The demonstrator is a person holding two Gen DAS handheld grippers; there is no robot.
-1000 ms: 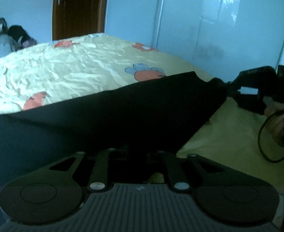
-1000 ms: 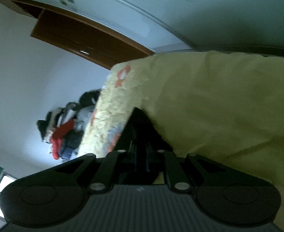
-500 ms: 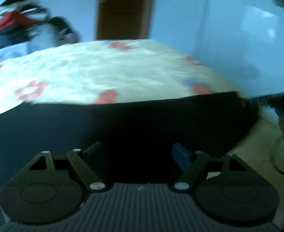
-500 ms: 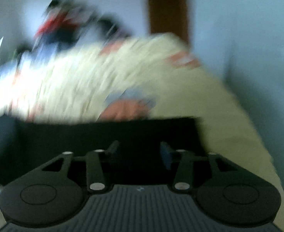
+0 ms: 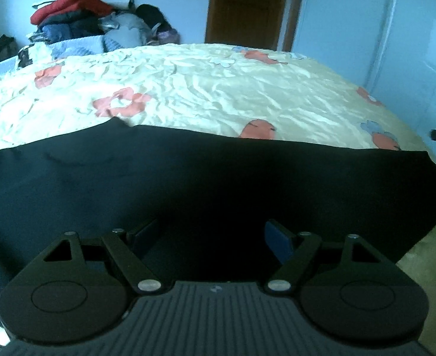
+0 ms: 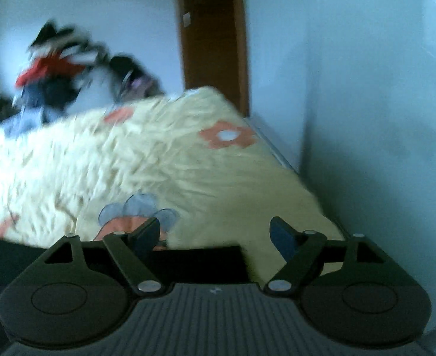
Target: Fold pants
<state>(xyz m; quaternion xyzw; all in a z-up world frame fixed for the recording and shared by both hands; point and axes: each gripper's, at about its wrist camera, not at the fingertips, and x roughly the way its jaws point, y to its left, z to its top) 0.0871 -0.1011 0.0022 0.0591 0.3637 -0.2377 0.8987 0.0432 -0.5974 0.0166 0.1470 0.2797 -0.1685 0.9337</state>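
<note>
Black pants (image 5: pixel 203 178) lie spread flat across the near part of the bed, one straight folded edge running left to right. My left gripper (image 5: pixel 210 231) hovers over the dark cloth with its jaws wide apart and nothing pinched between them. In the right wrist view only a dark strip of the pants (image 6: pixel 188 258) shows, with its corner just below the fingers. My right gripper (image 6: pixel 215 228) is above the yellow sheet; its jaws are opening and nothing is between them.
The bed carries a crumpled yellow sheet (image 5: pixel 203 89) with orange flowers, also in the right view as the sheet (image 6: pixel 173 163). A pile of clothes (image 5: pixel 78 20) sits beyond the far side. A brown door (image 5: pixel 247 6) and white wardrobe doors (image 5: pixel 381 29) stand behind and right.
Both grippers went from shut on the pants' edge to open and let the cloth go. The pants now lie flat. The right view rolled upright and rose; the left gripper shifted sideways.
</note>
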